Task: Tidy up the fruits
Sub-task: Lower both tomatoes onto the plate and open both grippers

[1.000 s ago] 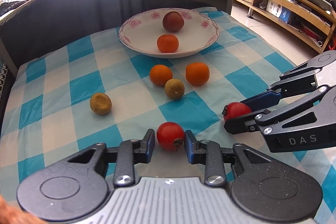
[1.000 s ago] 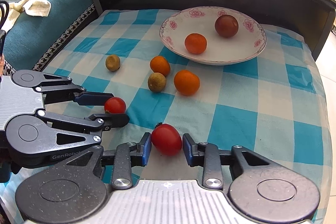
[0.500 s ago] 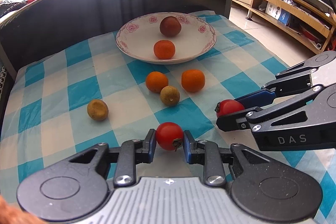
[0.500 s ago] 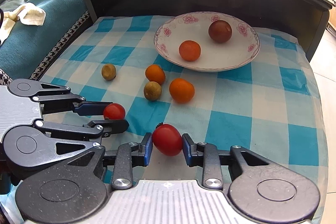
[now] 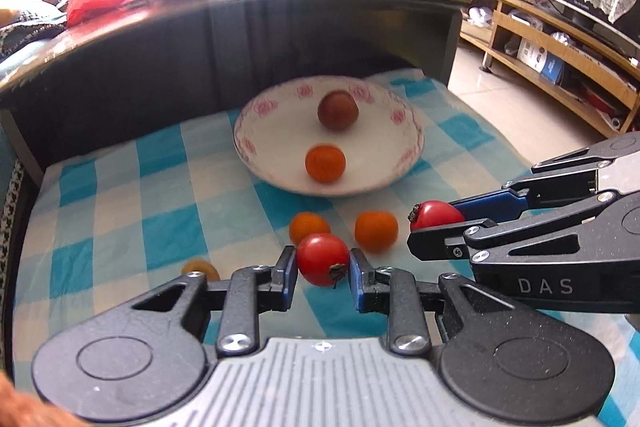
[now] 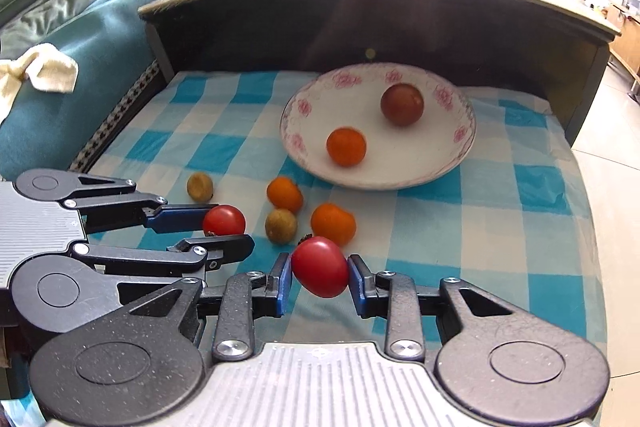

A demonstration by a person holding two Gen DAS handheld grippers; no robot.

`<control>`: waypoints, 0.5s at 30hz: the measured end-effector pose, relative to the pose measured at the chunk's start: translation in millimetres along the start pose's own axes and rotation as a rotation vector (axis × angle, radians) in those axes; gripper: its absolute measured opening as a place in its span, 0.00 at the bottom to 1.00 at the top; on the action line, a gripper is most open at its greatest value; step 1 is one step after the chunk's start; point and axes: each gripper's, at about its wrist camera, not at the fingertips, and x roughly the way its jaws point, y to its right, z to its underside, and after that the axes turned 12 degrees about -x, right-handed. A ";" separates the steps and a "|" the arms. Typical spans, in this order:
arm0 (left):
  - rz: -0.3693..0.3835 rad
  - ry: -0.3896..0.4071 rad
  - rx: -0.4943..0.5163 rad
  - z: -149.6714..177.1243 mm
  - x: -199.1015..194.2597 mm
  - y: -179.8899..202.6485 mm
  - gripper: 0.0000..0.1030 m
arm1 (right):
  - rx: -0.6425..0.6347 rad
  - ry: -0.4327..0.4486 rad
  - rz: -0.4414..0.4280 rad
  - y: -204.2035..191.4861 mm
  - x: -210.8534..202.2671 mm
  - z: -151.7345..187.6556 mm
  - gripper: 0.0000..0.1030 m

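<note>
My left gripper is shut on a red tomato and holds it above the checked cloth. My right gripper is shut on a second red tomato, also clear of the cloth. The two grippers hang side by side, each showing in the other's view. Ahead stands a white flowered plate with a dark brown fruit and an orange in it. On the cloth between plate and grippers lie two oranges and two brownish fruits.
A blue-and-white checked cloth covers the low surface, with a dark curved wall behind the plate. A teal sofa lies to the left. Wooden shelves and tiled floor are to the right.
Both grippers have risen with their tomatoes still clamped, and both views have tilted up. The fruits on the cloth and the plate have not moved.
</note>
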 end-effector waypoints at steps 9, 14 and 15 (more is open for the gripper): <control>-0.035 0.062 0.008 -32.6 16.9 5.0 0.33 | 0.023 0.057 0.077 22.5 3.7 -34.6 0.25; -0.047 0.073 -0.015 -46.5 29.0 -2.0 0.33 | 0.012 0.069 0.096 29.0 14.4 -49.4 0.25; -0.049 0.076 -0.014 -48.4 31.3 -2.6 0.33 | 0.009 0.070 0.099 30.2 16.6 -52.1 0.25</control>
